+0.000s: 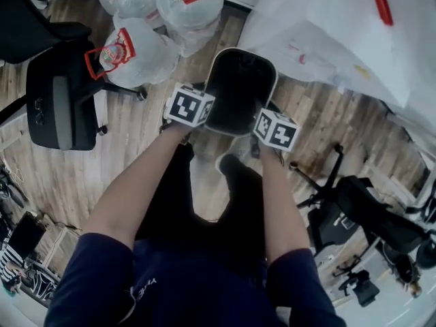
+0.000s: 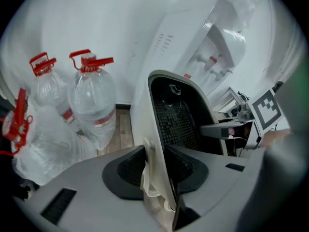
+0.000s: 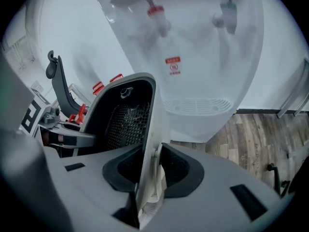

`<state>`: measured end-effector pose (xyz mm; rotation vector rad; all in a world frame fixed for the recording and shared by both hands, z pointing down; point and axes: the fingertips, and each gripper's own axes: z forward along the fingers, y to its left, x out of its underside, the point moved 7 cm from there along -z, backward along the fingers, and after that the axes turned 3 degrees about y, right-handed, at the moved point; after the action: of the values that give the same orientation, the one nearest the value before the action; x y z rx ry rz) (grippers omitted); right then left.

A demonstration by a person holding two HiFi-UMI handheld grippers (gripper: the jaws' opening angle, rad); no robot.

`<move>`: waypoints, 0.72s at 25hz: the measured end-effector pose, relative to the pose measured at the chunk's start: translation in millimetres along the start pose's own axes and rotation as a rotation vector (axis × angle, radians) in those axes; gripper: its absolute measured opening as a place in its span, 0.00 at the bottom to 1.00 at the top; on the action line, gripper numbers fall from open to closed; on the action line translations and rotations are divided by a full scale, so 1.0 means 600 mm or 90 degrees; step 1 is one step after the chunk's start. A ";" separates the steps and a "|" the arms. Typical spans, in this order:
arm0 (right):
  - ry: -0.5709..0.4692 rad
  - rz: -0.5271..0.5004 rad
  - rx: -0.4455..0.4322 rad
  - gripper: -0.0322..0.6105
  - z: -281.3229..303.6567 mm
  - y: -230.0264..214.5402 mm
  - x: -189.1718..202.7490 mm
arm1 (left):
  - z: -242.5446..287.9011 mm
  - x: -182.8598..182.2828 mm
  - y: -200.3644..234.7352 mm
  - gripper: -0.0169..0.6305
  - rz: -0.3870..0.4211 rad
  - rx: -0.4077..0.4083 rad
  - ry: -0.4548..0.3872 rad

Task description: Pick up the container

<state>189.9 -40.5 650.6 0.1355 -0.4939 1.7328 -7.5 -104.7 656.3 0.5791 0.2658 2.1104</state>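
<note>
The container (image 1: pixel 240 90), a white hard-plastic bin with a rounded mouth and a black, mesh-textured inside, is held clear of the wooden floor (image 1: pixel 150 148), near the clear water jugs (image 1: pixel 136 53). Its left wall is clamped in the left gripper (image 2: pixel 157 170) and its right wall in the right gripper (image 3: pixel 152 173). It is judged light and stiff. The thin, smooth walls could slip, so opposite holds at the rim are favoured.

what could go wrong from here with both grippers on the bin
1. The left gripper and right gripper each pinch only a thin side wall of the container; it may flex and slip out.
2. The water bottles and the dispenser stand close ahead; a swing forward could knock them.
</note>
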 end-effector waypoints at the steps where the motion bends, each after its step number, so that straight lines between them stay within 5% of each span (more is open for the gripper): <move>1: -0.002 -0.002 -0.001 0.21 -0.027 0.008 -0.008 | -0.027 -0.007 -0.012 0.24 -0.001 -0.002 -0.003; 18: -0.052 -0.067 -0.015 0.21 -0.408 0.143 -0.080 | -0.401 -0.026 -0.185 0.23 -0.051 -0.023 -0.067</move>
<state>161.7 0.8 391.8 0.2132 -0.5575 1.6231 -39.6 -47.5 399.1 0.6455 0.1879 1.9961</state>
